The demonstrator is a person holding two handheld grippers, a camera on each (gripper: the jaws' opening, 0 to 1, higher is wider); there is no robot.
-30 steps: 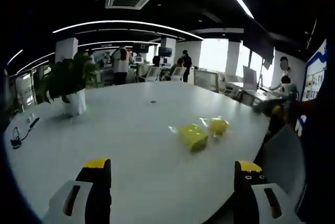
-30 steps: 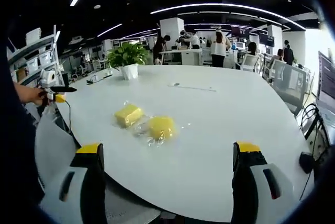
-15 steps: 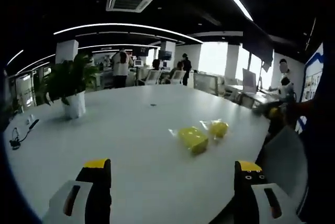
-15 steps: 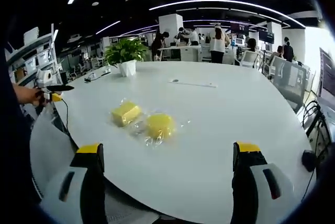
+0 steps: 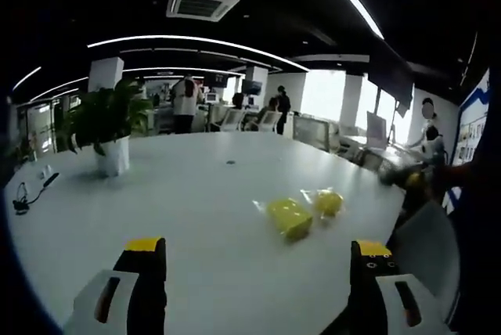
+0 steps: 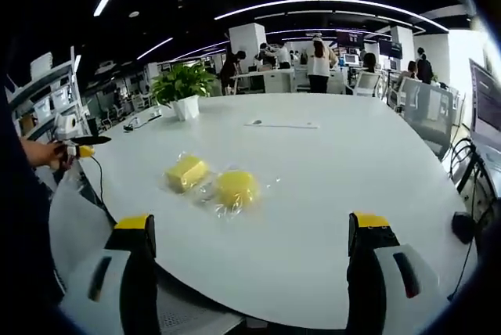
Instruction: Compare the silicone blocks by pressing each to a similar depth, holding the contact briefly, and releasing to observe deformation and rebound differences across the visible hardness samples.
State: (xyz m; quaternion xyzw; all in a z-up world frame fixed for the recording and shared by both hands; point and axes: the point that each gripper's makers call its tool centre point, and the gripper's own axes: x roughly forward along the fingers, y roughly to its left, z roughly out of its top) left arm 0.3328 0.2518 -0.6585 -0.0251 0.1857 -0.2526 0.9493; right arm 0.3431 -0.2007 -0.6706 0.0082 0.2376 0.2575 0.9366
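Two yellow silicone blocks in clear wrap lie side by side on the white table (image 5: 196, 194). In the left gripper view the square block (image 5: 288, 216) is nearer and the rounder block (image 5: 328, 202) lies beyond it. The right gripper view shows the square block (image 6: 186, 171) left of the rounder block (image 6: 236, 188). My left gripper (image 5: 258, 247) is open, well short of the blocks, nothing between its jaws. My right gripper (image 6: 251, 221) is open too, back from the table edge (image 6: 258, 315). A hand holds the left gripper (image 6: 78, 148) at the far left of the right gripper view.
A potted plant (image 5: 106, 127) (image 6: 184, 88) stands on the table's far side. A cable (image 5: 27, 194) lies near one edge and a thin flat object (image 6: 282, 124) lies mid-table. A grey chair back (image 5: 423, 241) stands by the table. Several people and desks fill the office behind.
Both views have drifted slightly with the hands. The blocks lie where they were, and both grippers stay open.
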